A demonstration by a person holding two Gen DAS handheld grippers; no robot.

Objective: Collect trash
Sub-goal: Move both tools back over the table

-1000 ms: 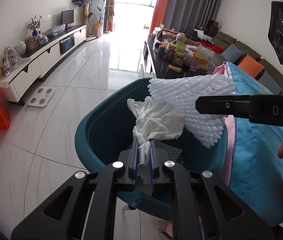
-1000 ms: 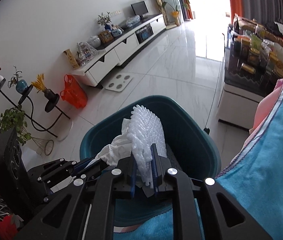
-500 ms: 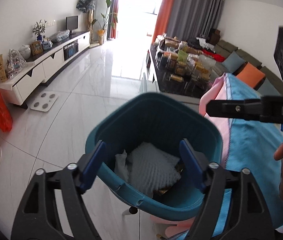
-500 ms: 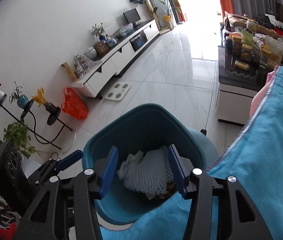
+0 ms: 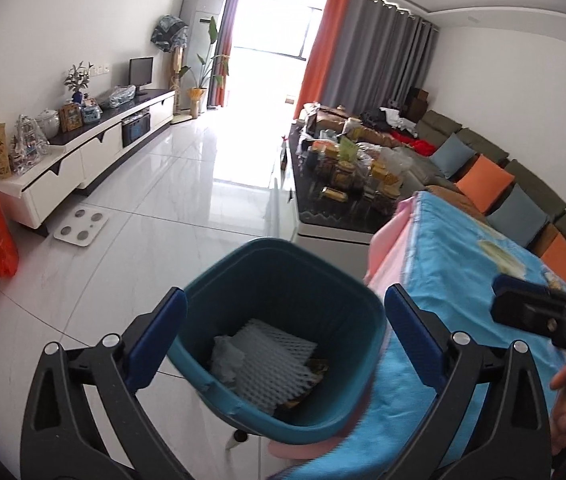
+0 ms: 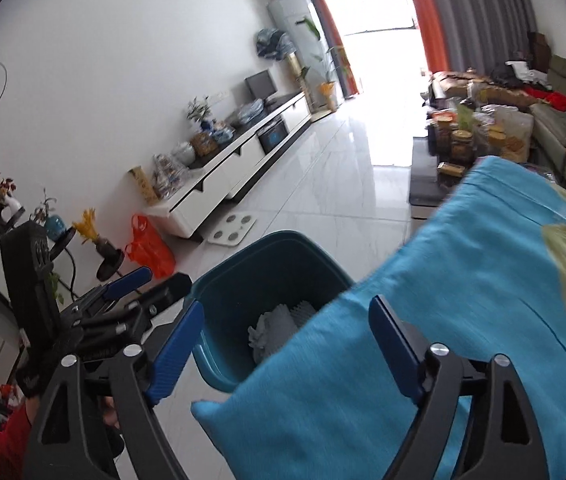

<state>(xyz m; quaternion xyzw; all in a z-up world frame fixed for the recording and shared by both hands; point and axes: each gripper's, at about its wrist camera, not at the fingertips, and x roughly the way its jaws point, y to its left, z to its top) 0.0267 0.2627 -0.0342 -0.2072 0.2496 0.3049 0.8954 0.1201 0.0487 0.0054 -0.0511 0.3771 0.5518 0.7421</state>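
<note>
The left gripper (image 5: 285,334) and the right gripper (image 6: 287,346) have both just been opening and now stand wide apart with nothing between their jaws, while the white foam net (image 5: 275,362) lies flat inside the teal bin (image 5: 283,264), beside the crumpled tissue (image 5: 225,360).

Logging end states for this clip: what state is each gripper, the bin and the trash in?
Left gripper: open, empty, jaws just opened.
Right gripper: open, empty, jaws just opened.
Bin: upright, uncovered.
Foam net: lying in bin.
Tissue: crumpled, in bin beside net.
</note>
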